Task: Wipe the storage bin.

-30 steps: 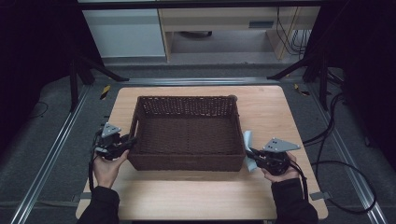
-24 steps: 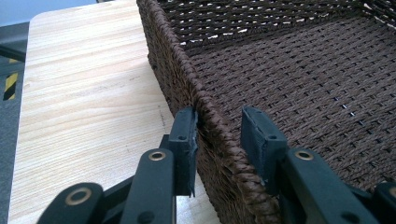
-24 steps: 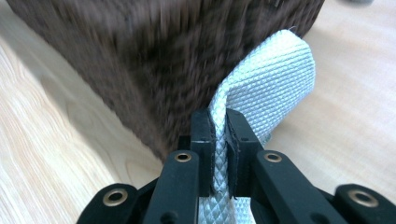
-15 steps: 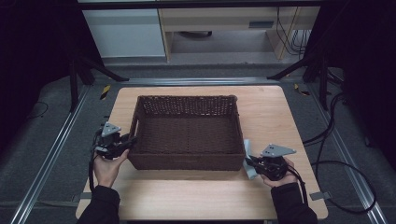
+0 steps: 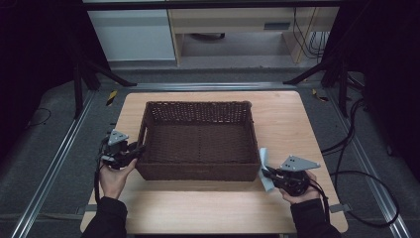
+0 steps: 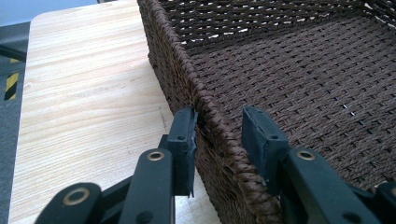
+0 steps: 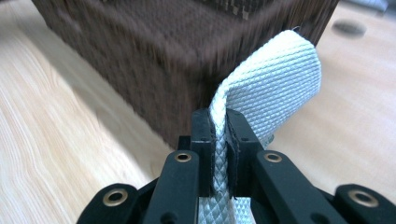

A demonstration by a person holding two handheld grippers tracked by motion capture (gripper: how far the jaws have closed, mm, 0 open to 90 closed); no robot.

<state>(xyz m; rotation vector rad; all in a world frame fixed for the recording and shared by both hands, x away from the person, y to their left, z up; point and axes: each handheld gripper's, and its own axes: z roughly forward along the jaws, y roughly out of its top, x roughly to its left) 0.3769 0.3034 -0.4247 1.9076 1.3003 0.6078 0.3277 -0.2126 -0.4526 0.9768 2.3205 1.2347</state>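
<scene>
Nearest the person, the right tongs (image 5: 268, 174) are clamped on a pale woven cloth (image 7: 275, 79), which curls up just beside the basket's near right corner above bare wooden surface (image 5: 198, 208). The left tongs (image 6: 218, 135) straddle the left rim of the brown wicker basket (image 5: 198, 171), jaws parted, one outside and one inside the wall. The basket's floor is bare weave. Open surface lies beyond it.

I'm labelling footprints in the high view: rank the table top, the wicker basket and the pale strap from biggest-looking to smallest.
1. Table top, largest.
2. Wicker basket, covering much of the table's middle.
3. Pale strap, a small strip beside the basket's near right corner, pinched in the right claw.
</scene>
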